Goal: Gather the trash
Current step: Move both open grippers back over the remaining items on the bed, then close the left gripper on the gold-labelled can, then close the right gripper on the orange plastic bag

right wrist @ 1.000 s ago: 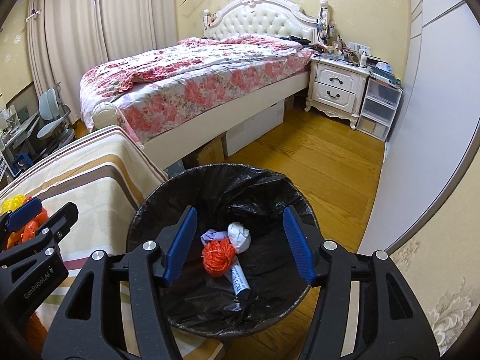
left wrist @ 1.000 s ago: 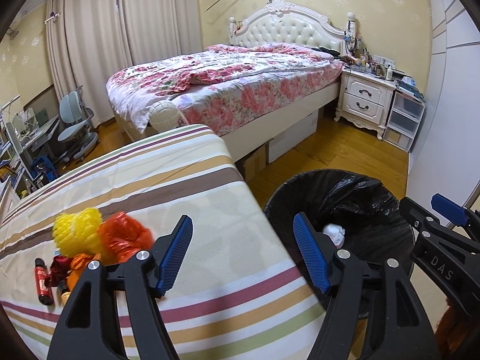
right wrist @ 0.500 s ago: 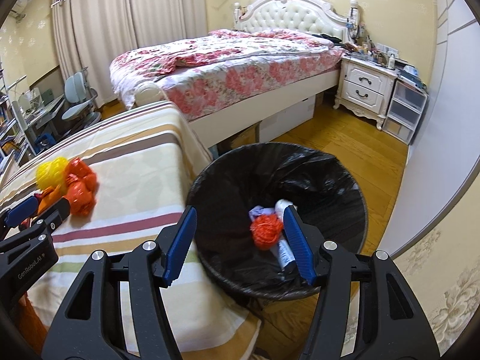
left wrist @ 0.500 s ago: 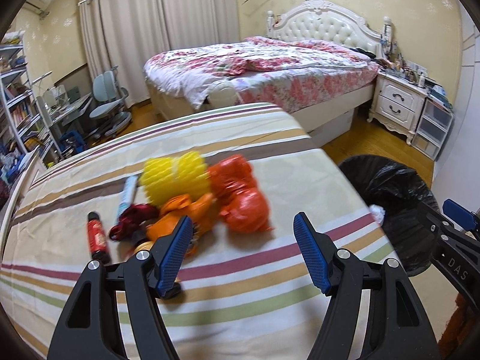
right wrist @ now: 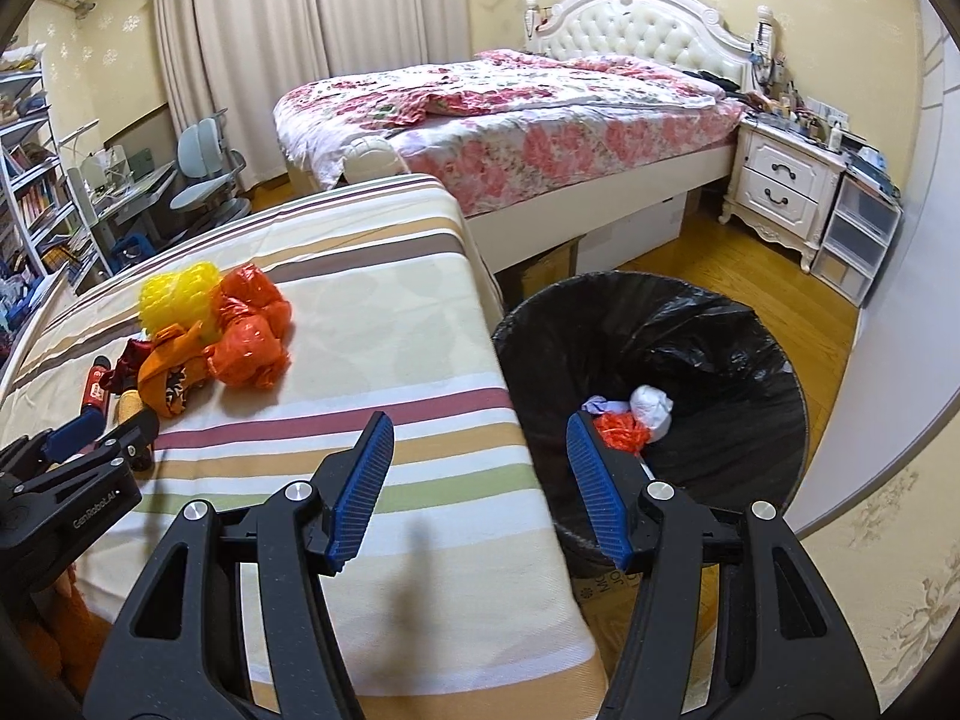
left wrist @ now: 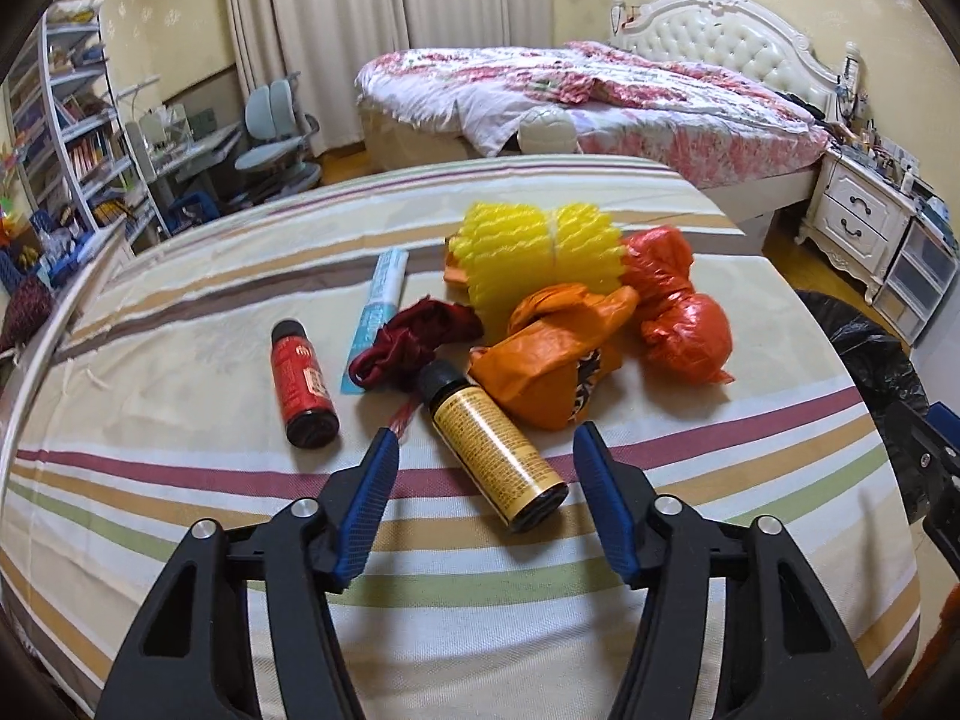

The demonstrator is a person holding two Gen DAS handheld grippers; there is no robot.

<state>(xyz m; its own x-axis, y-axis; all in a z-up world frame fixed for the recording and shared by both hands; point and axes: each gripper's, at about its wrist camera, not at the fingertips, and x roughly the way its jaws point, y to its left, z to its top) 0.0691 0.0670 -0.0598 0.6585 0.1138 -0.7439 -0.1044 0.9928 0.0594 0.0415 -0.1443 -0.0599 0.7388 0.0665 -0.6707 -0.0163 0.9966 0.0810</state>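
My left gripper point(left wrist: 483, 468) hangs over the near part of the striped bench point(left wrist: 180, 546), its jaws apart and just now closing in; the lower end of the yellow-labelled bottle point(left wrist: 489, 444) lies between the blue pads, which do not press on it. That bottle lies on its side, cap toward the heap. To its left lies a red bottle point(left wrist: 301, 383), also on its side, apart from it. Beyond them I see a crumpled dark red wrapper point(left wrist: 414, 345) touching the yellow bottle's cap, a pale blue tube point(left wrist: 378, 312) partly under the wrapper, a crumpled orange bag point(left wrist: 552, 363), a knotted red-orange plastic bag point(left wrist: 678, 312) to its right, and yellow foam netting point(left wrist: 540, 255) behind, all bunched together around the middle of the bench.

My right gripper point(right wrist: 480, 468) is open and empty, held above the bench's right edge. Beside that edge stands the black-lined trash bin point(right wrist: 690, 324), holding a white wad point(right wrist: 654, 407), an orange net ball point(right wrist: 624, 431) and a bit of pale purple paper point(right wrist: 600, 403).
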